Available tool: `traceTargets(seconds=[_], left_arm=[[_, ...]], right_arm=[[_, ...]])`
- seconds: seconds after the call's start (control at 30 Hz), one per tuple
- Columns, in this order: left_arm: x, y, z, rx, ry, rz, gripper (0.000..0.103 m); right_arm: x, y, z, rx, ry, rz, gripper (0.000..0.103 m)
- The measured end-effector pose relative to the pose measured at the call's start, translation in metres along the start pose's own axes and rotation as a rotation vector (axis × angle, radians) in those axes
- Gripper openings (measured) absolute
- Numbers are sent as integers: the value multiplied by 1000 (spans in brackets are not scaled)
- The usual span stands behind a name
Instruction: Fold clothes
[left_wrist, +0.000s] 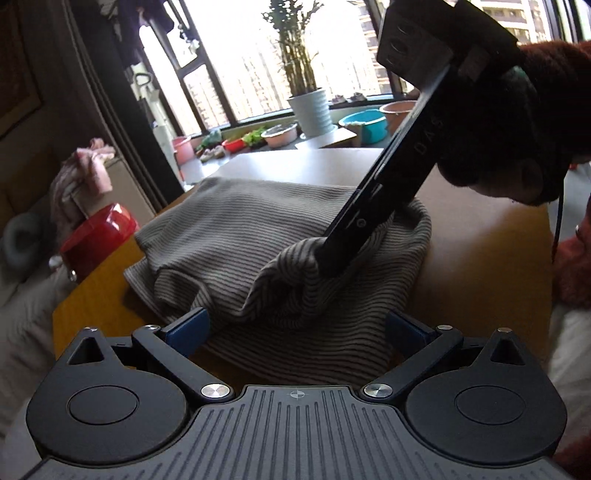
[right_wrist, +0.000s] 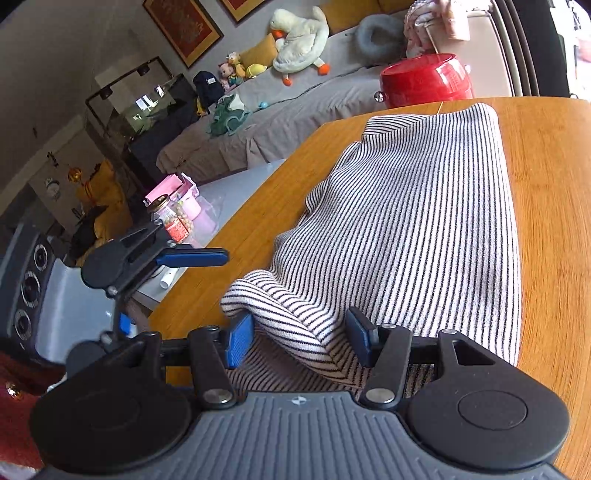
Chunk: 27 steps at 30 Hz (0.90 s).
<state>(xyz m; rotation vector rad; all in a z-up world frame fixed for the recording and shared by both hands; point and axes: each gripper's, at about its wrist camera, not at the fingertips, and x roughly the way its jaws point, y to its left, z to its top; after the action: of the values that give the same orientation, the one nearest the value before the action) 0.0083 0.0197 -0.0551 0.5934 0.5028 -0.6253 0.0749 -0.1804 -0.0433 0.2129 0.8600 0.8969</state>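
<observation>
A: What is hidden?

B: The right gripper (right_wrist: 299, 338) tips sink into a raised fold of the striped garment (right_wrist: 413, 221); whether the blue pads (right_wrist: 240, 341) press it, I cannot tell.

A: The left gripper (left_wrist: 295, 326)?

B: Jaws wide, cloth between, not clamped.

A: Room?

B: Bare wooden table (right_wrist: 554, 192) along the garment's right side. Its long axis runs toward the far edge, by a red container (right_wrist: 424, 83).
</observation>
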Motion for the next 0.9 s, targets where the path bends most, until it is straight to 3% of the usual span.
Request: traceTargets(seconds=[0.07, 0.17, 0.37, 0.57, 0.73, 0.8, 0.9], left_arm=[[13, -5, 1, 55, -16, 4, 103], [21, 2, 6, 44, -30, -20, 103], [19, 27, -3, -106, 0, -113, 103], [-6, 66, -14, -293, -22, -78, 103], [-16, 70, -13, -303, -25, -41, 103], [-20, 64, -12, -271, -23, -49, 103], [-23, 51, -12, -206, -12, -58, 103]], right_arm=[[-1, -1, 1, 0, -4, 2, 55], [-7, 8, 2, -59, -19, -37, 54], [-22, 57, -23, -442, -1, -178, 67], [-6, 84, -47, -724, 43, -231, 78], [13, 94, -65, -902, 23, -318, 78], [13, 86, -52, -786, 29, -310, 72], [4, 51, -15, -396, 25, -185, 64]])
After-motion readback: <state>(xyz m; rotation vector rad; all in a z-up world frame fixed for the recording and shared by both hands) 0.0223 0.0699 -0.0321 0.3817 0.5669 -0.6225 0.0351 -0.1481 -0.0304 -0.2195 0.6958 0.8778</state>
